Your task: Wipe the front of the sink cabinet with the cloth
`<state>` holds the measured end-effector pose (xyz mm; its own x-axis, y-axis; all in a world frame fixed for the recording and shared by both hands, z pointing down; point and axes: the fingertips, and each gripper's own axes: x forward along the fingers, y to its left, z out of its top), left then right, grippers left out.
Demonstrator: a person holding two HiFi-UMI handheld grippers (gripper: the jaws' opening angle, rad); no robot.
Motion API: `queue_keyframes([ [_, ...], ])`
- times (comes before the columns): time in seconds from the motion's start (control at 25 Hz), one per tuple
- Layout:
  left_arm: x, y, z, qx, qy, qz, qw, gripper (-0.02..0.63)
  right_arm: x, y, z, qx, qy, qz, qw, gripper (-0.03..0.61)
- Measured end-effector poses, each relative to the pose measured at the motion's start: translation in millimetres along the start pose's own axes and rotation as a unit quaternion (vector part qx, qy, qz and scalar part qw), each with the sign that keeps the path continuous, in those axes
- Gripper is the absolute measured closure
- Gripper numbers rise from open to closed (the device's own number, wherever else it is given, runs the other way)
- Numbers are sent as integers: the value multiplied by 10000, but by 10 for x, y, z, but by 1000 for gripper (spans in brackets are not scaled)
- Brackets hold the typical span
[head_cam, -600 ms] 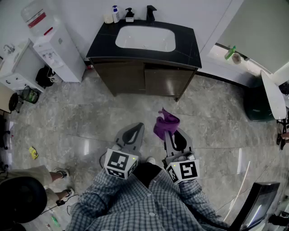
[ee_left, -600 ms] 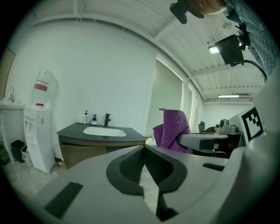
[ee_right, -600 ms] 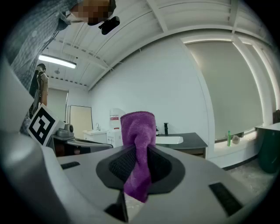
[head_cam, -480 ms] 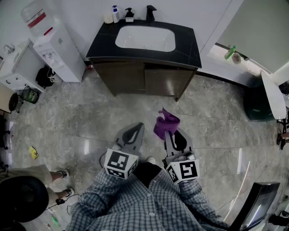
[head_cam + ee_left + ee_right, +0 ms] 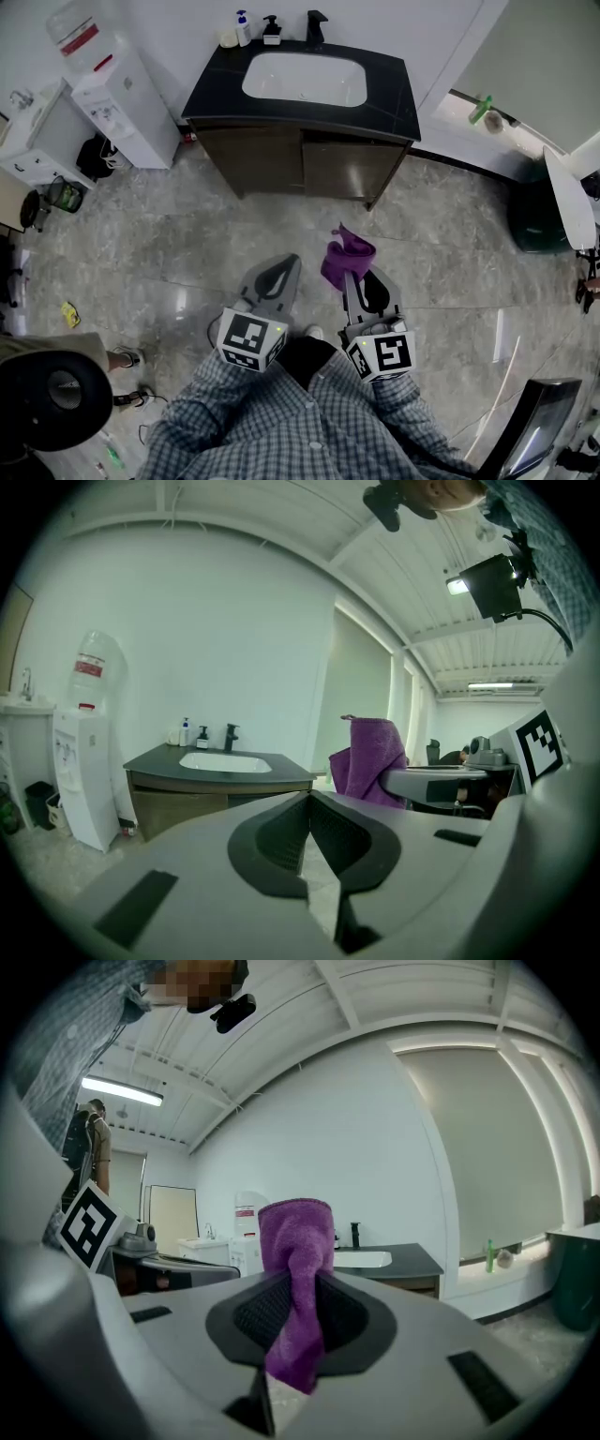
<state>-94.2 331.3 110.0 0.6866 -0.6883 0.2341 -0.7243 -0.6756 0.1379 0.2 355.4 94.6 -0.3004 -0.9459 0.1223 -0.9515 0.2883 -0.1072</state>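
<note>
The sink cabinet (image 5: 300, 167) has a dark wooden front with two doors under a black counter and a white basin; it stands against the far wall, well ahead of both grippers. A purple cloth (image 5: 345, 257) sticks up from my right gripper (image 5: 349, 274), whose jaws are shut on it; the right gripper view shows the cloth (image 5: 298, 1279) pinched between the pads. My left gripper (image 5: 277, 269) is beside it, jaws shut with nothing between them. In the left gripper view the cabinet (image 5: 192, 803) stands ahead on the left and the cloth (image 5: 368, 758) on the right.
A white water dispenser (image 5: 112, 94) stands left of the cabinet. Soap bottles (image 5: 244, 28) and a black tap (image 5: 315, 26) sit on the counter. A second person (image 5: 52, 412) is at the lower left. A dark green bin (image 5: 536, 220) is at the right.
The grippers and cloth have hardly moved. The person at the lower left has shifted slightly lower in the view.
</note>
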Motion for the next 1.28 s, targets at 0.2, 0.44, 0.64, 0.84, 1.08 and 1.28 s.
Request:
queue_keyframes([
  [0.2,-21,19,-8,-5,14,91,10000,603,-7,-30,27,-30,-63,10,10000,503],
  [0.44,-42,-13,-9,-12,35,263,9996,603,-25,-150,43,-38,-83,46,9999,503],
  [0.64,-5,-119,14,8,5,376,9993,603,-79,-253,48,-21,-114,137,9998,503],
  [0.84,18,-222,39,-1,-71,496,9987,603,-129,-344,0,4,-69,227,9997,503],
  [1.08,115,-184,-27,-49,-33,599,9982,603,-90,-470,-108,26,36,224,9997,503],
  [1.28,320,84,-32,-75,-22,665,9978,603,166,-563,-172,30,120,193,9997,503],
])
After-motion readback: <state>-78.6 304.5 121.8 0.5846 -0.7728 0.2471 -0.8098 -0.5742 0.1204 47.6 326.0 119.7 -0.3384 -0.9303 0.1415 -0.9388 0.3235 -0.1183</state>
